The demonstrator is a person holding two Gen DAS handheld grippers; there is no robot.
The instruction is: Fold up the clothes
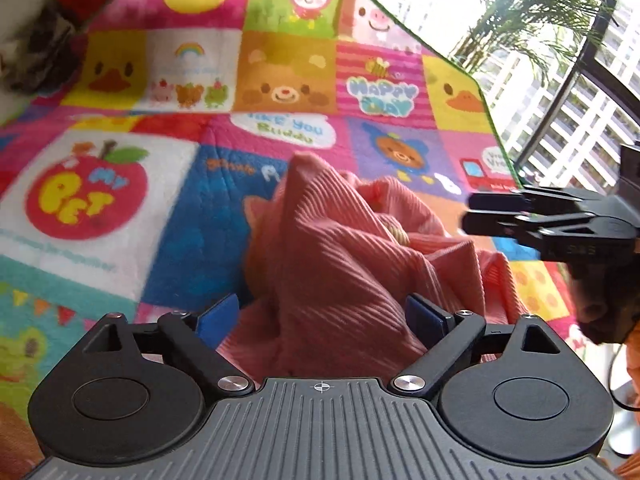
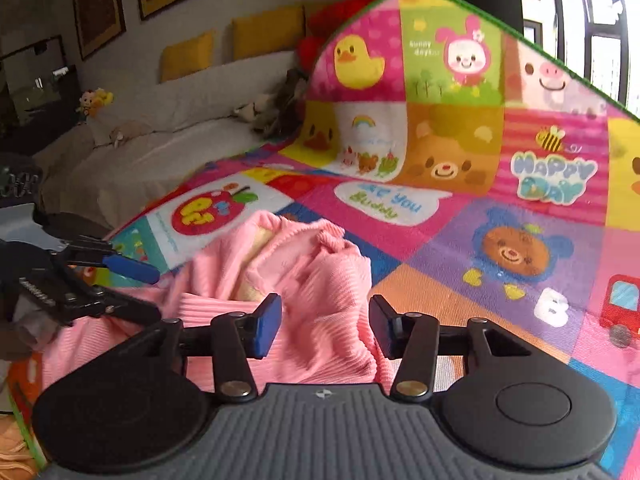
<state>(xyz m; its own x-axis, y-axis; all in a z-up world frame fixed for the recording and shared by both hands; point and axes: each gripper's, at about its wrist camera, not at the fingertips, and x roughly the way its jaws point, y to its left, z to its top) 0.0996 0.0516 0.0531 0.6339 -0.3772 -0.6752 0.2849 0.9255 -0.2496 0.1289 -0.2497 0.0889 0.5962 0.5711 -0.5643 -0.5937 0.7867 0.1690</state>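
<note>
A pink ribbed garment [image 1: 320,248] [image 2: 304,264] lies crumpled in a heap on a colourful cartoon play mat [image 1: 120,200] [image 2: 520,240]. My left gripper [image 1: 322,316] stands wide open at the near side of the heap, with a raised fold between its blue pads [image 1: 218,316]. It also shows at the left of the right wrist view as the left gripper [image 2: 140,292], over the garment's left edge. My right gripper [image 2: 325,326] is open, with cloth bunched between and under its pads [image 2: 268,326]. Seen from the side, the right gripper [image 1: 492,212] hovers over the garment's right part.
The mat's far half [image 2: 440,80] curls upward with a green rim. A white sofa [image 2: 180,148] with yellow cushions [image 2: 188,54] and a small toy [image 2: 94,100] stands at the left. A window with a palm [image 1: 540,20] is at the right. Orange cloth [image 2: 16,448] lies at the near left.
</note>
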